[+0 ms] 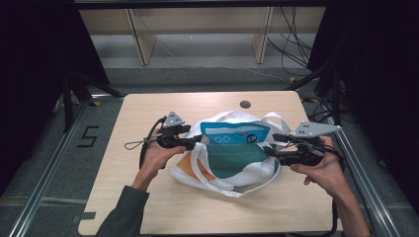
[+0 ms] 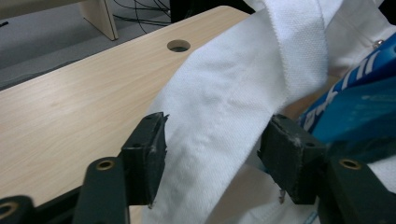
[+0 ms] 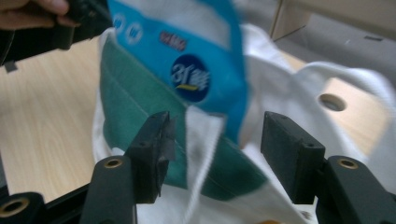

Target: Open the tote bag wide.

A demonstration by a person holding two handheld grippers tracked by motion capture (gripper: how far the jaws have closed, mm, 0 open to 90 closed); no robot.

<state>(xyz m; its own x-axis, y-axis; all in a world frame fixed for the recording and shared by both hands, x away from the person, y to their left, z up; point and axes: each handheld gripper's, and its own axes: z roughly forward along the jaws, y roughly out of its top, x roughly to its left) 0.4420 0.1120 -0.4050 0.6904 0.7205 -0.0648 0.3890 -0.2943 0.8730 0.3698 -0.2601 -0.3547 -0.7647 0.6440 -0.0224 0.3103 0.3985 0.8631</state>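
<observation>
Bag: a white cloth tote bag (image 1: 237, 173) with a teal lining lies in the middle of the desk, its mouth held wide toward the camera above.
Contents: a blue and white plastic packet (image 1: 236, 134) stands in the far part of the mouth, its top above the rim.
Handles: one broad white webbing strap (image 2: 261, 88) crosses in front of the left tool; another loops off the far right of the bag.
Left tool (image 1: 193, 142): at the bag's left rim, jaws spread, the strap lying between them; in the left gripper view the cloth brushes one pad but is not pinched.
Right tool (image 1: 271, 151): at the bag's right rim, jaws spread, with the rim's edge between them and not pinched; the right gripper view is blurred.
Risk: with neither tool gripping, I judge the mouth could sag shut, or the packet tip over. A closing left tool might catch only the strap and pull the bag aside.
Surface: a pale wood desk (image 1: 148, 197) with rounded corners and a round cable hole (image 1: 245, 104) near its far edge.
Room: dark, with grey floor, wooden legs and loose cables beyond the desk, metal rails at both sides.
</observation>
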